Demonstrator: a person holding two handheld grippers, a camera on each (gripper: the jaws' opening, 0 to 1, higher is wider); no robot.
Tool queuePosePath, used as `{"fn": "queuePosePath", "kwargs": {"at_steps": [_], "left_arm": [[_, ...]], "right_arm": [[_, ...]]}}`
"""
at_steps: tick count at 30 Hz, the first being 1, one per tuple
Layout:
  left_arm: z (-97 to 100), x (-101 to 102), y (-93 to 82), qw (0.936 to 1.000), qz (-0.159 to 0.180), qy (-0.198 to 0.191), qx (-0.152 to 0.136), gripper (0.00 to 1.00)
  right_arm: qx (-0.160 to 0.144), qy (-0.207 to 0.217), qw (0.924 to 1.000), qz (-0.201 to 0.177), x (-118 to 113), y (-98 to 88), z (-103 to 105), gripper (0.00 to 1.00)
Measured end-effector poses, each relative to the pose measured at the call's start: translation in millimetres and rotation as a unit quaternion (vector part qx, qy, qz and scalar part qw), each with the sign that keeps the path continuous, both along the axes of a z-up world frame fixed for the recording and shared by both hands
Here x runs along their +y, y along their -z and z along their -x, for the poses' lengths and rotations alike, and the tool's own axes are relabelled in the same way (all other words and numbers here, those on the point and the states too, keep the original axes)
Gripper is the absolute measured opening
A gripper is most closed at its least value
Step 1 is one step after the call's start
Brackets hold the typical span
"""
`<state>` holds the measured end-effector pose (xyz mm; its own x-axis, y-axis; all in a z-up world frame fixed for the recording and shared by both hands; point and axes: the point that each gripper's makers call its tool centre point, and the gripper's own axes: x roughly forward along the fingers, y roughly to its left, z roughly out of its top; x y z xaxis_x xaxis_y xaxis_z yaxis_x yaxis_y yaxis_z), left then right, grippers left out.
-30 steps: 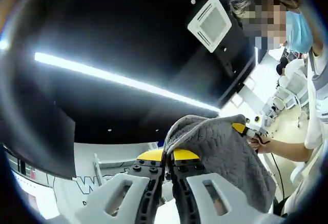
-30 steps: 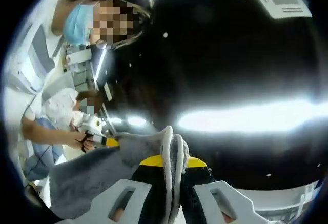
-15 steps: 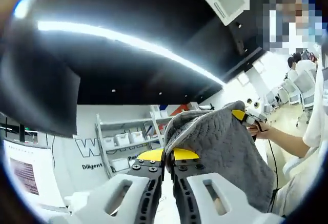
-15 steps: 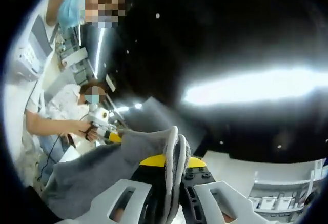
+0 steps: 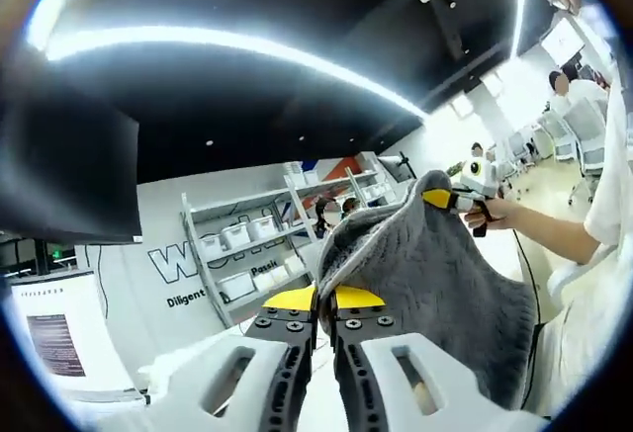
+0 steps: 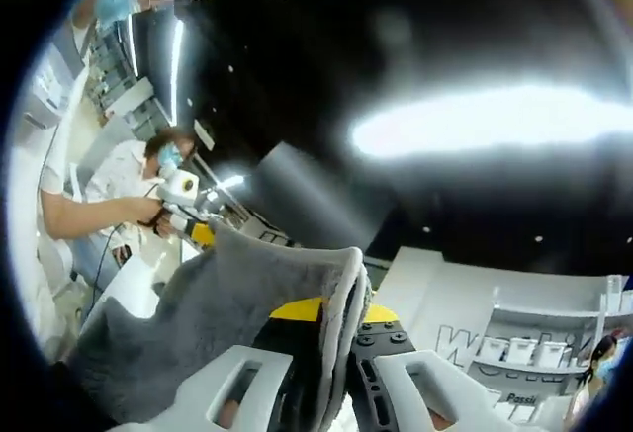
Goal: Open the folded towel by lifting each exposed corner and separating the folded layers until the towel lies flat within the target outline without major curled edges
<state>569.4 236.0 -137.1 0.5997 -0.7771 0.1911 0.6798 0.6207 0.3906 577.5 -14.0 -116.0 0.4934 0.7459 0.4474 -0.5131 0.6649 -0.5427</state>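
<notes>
Both the left gripper (image 5: 316, 305) and the right gripper (image 6: 331, 315) pinch corners of the grey towel (image 5: 435, 274), holding it aloft, apparently so its folded layers hang apart.

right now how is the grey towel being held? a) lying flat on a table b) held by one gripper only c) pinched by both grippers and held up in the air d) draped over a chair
c: the left gripper and the right gripper are each shut on an edge of the grey towel, which hangs between them with ceiling lights behind.
</notes>
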Motion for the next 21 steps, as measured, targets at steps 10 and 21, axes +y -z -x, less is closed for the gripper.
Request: {"fn": "queuePosePath", "kwargs": {"at_steps": [10,21], "left_arm": [[-4.9,3,11.8,0.9998,-0.004,-0.004,0.017,0.04],[-36.3,4,46.4,0.997,-0.055,-0.045,0.032,0.04]], "right_arm": [[0.01,0.012,0.9997,0.021,6,11.1,-17,0.01],[0.04,0.024,0.998,0.044,9,34.7,-38,0.01]]}}
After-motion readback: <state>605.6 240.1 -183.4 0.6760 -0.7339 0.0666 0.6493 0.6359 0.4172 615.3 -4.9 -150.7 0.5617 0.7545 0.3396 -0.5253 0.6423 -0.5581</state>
